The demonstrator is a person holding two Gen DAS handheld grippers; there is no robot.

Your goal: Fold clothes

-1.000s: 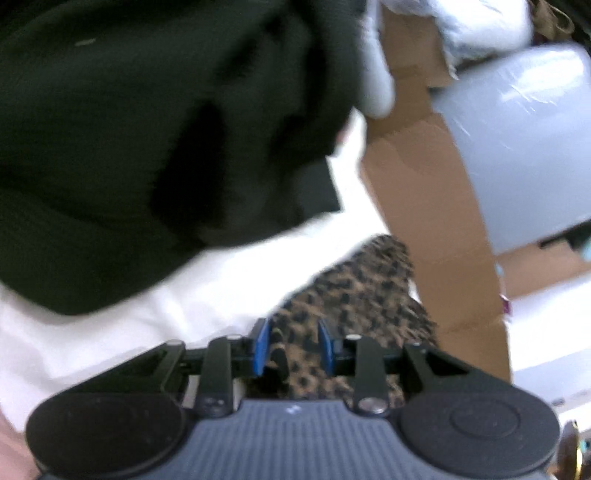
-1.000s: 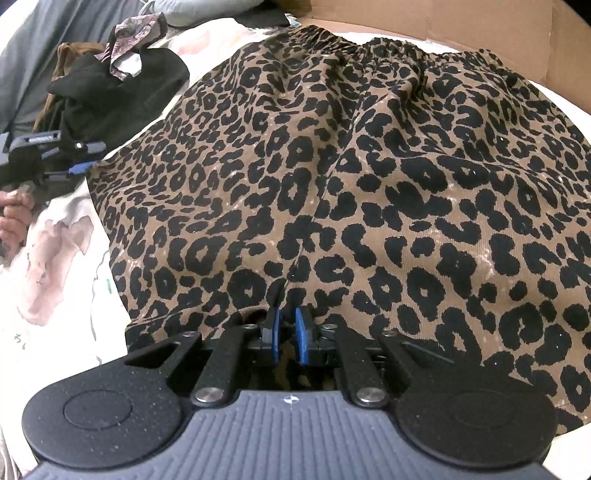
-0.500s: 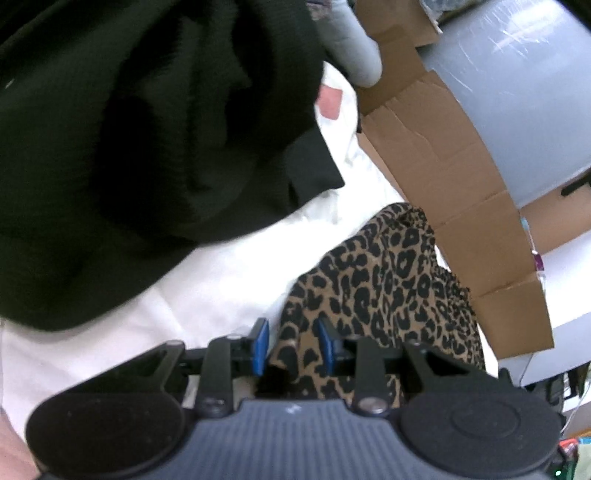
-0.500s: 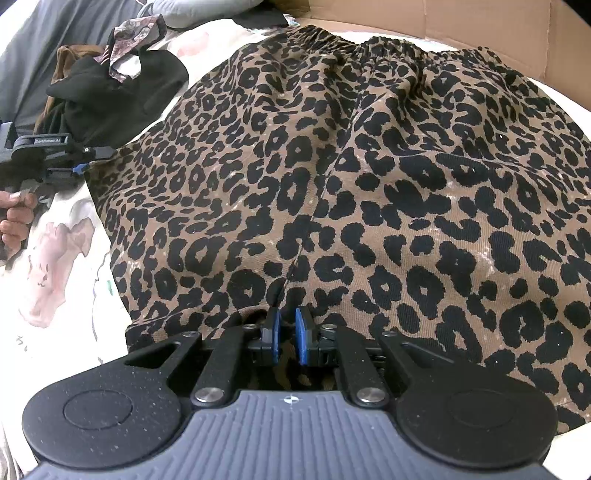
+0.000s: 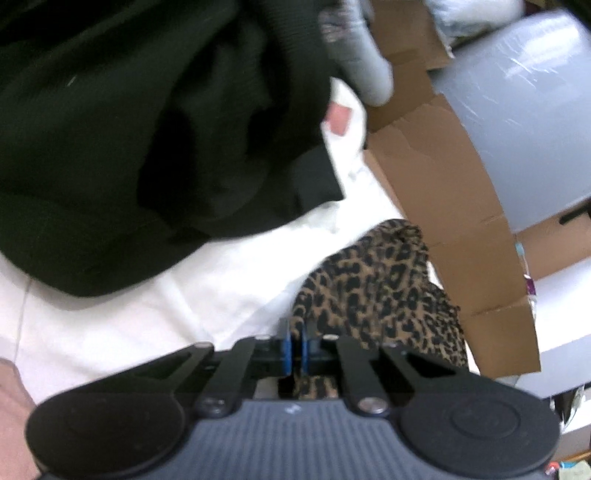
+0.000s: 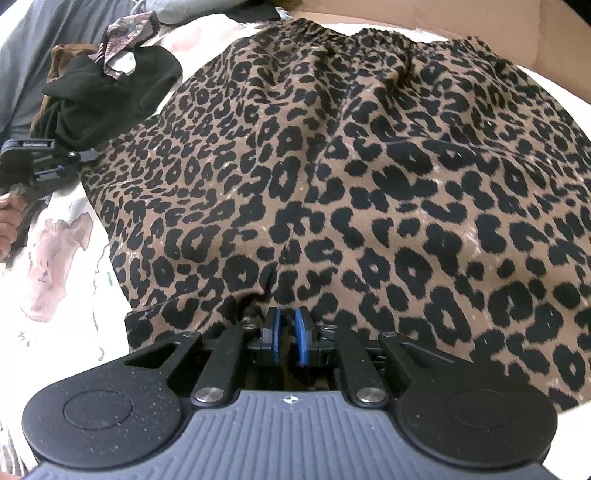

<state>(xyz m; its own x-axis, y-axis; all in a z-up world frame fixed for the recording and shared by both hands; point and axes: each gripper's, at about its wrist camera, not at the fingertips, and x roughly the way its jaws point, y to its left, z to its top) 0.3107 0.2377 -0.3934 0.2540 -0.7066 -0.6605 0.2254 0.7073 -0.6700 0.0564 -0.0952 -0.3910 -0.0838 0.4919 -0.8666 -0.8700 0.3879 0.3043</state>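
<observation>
1. Leopard-print skirt point(image 6: 362, 177) spread flat across white sheet point(image 6: 62, 295); gathered waistband at far edge, hem at near edge, long axis running near to far.
2. Left side edge of skirt bordered by bare sheet, open room there; far edge close against cardboard wall point(image 6: 443, 18); right side running out of view.
3. Black garment point(image 6: 110, 92) heaped at far left, just beside skirt's left edge, with a patterned scrap on top.
4. Skirt fabric thin, matte, softly rippled below the waistband; black garment ribbed, thick, crumpled.
5. Right gripper point(image 6: 287, 332) at near hem, blue pads drawn close together, pinching a fold of skirt.
6. Left gripper point(image 5: 293, 345) at skirt's left edge, pads nearly touching, clamped on leopard fabric bunched up between them; view blurred.
7. Left gripper also visible in right view at far left, held in a hand point(image 6: 9, 218).
8. Cardboard box point(image 5: 454, 206) standing right of the bunched fabric in left view.
</observation>
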